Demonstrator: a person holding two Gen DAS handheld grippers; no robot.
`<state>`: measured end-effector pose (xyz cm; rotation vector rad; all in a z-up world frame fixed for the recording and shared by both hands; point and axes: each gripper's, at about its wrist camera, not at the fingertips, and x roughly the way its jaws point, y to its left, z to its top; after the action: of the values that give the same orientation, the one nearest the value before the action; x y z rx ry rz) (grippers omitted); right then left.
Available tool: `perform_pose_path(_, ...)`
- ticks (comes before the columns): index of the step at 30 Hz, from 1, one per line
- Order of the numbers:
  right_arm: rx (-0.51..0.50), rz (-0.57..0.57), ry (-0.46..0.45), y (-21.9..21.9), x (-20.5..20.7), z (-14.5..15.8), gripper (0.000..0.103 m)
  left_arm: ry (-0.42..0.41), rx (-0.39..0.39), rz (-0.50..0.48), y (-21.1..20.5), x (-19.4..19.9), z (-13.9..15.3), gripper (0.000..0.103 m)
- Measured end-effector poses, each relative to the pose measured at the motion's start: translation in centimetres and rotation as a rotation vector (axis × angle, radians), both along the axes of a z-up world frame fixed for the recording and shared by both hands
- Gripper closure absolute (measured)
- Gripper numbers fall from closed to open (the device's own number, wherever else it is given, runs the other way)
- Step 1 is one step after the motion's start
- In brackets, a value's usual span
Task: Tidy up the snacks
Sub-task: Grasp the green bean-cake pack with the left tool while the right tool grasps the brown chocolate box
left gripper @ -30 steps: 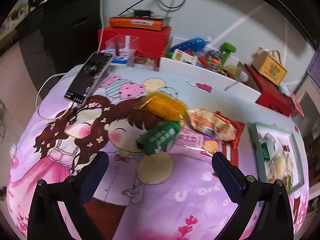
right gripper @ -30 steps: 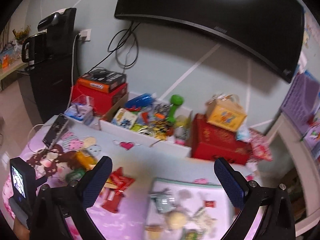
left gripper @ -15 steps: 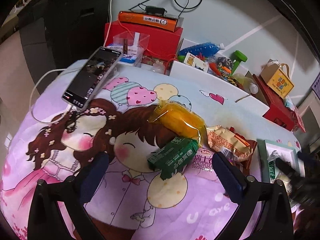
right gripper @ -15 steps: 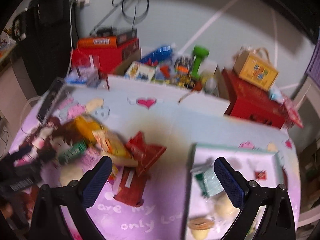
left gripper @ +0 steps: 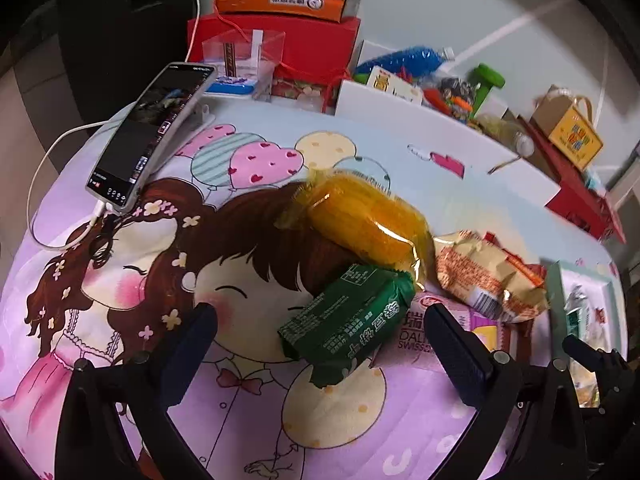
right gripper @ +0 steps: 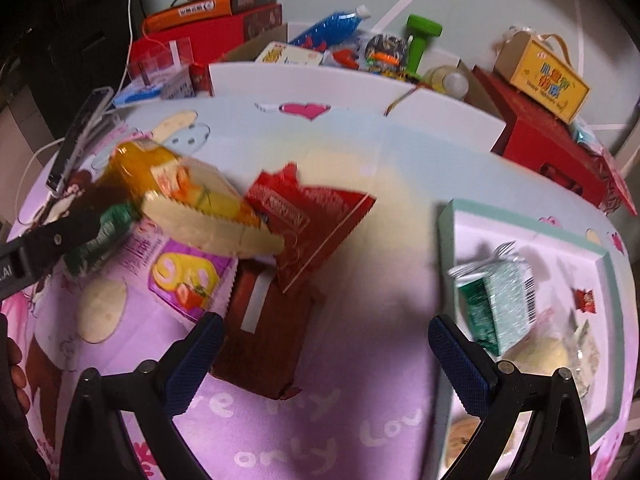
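A pile of snacks lies on the cartoon-print tablecloth (left gripper: 120, 300). In the left wrist view a green packet (left gripper: 348, 320) sits between the open fingers of my left gripper (left gripper: 320, 344), just ahead of the tips, with a yellow wrapped cake (left gripper: 364, 220) and a beige packet (left gripper: 484, 276) behind it. The right wrist view shows my right gripper (right gripper: 324, 360) open over a dark red bar (right gripper: 268, 328). A red packet (right gripper: 312, 220), a cream packet (right gripper: 208, 212) and a purple packet (right gripper: 180, 276) lie beyond. A green-rimmed tray (right gripper: 448, 240) on the right holds a green-silver packet (right gripper: 496, 300) and other snacks.
A phone (left gripper: 152, 132) with a white cable lies at the table's far left. Behind the table stand red boxes (left gripper: 304, 48), a white box of toys (right gripper: 320, 84), a red stool (right gripper: 552, 144) and a yellow carton (right gripper: 544, 80). A hand (right gripper: 16, 368) shows at the left edge.
Both grippers have dropped and moved in toward the table. The left one now has the green packet between its fingers; the right one has swung down over the dark red bar.
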<state>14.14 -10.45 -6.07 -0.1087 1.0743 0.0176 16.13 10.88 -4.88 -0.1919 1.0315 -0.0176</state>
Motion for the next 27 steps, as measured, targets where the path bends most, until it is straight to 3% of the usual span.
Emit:
perform_pose_path(7,0.007,0.007,0.003,0.5,0.5,-0.3,0.0,0.011,0.013,0.01,-0.5,0.8,-1.0,0.0)
perform_pose_path(22,0.025,0.003,0.015,0.3,0.8,-1.0,0.004,0.058,-0.083,0.041,-0.1,1.4,-1.9,0.001)
perform_pose_path(27,0.079,0.028,0.013,0.6,0.6,-0.8,0.024,0.053,-0.1,0.02,-0.4,1.3,-1.6,0.023)
